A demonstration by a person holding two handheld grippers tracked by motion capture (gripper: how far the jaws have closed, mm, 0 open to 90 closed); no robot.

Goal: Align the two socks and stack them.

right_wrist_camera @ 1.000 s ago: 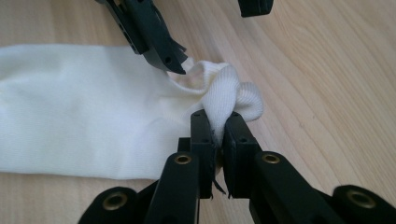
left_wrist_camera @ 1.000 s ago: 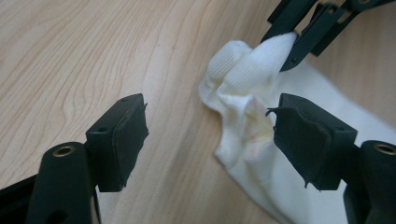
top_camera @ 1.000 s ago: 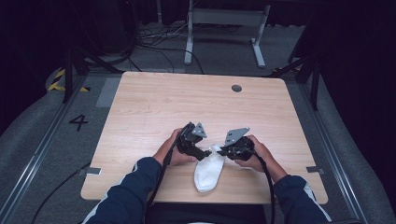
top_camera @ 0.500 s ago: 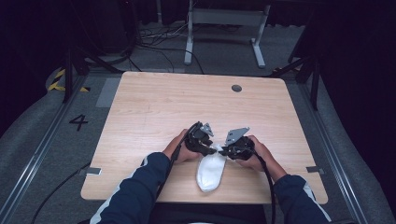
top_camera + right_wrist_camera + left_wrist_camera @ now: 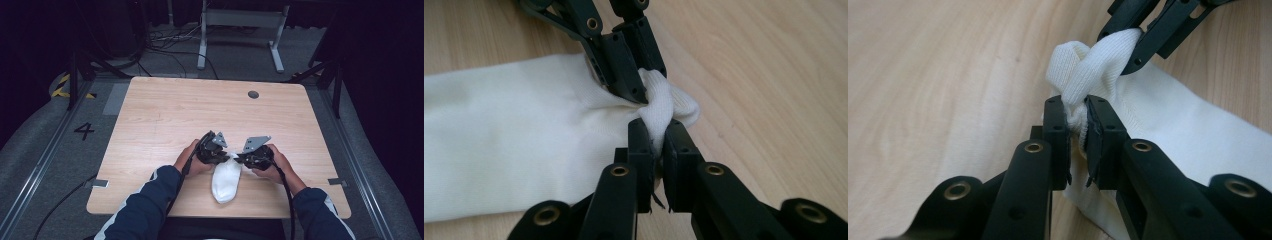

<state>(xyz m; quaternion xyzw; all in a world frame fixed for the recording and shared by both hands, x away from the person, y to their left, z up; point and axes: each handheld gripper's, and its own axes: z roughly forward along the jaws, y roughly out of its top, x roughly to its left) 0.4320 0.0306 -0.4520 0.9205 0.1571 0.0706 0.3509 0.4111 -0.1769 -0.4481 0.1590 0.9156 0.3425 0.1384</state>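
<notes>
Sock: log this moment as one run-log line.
left claw: just closed, shut on sock cuff | right claw: shut on sock cuff | sock: lying on table, cuff bunched between claws

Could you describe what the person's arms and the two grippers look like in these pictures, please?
Both arms wear dark navy sleeves with a white stripe near the cuff. The left gripper and right gripper are black, angular linkages with brass-coloured rivets; their fingers are flat black bars. Each carries a grey three-cornered plate on top, and a black cable trails back along the forearm.
</notes>
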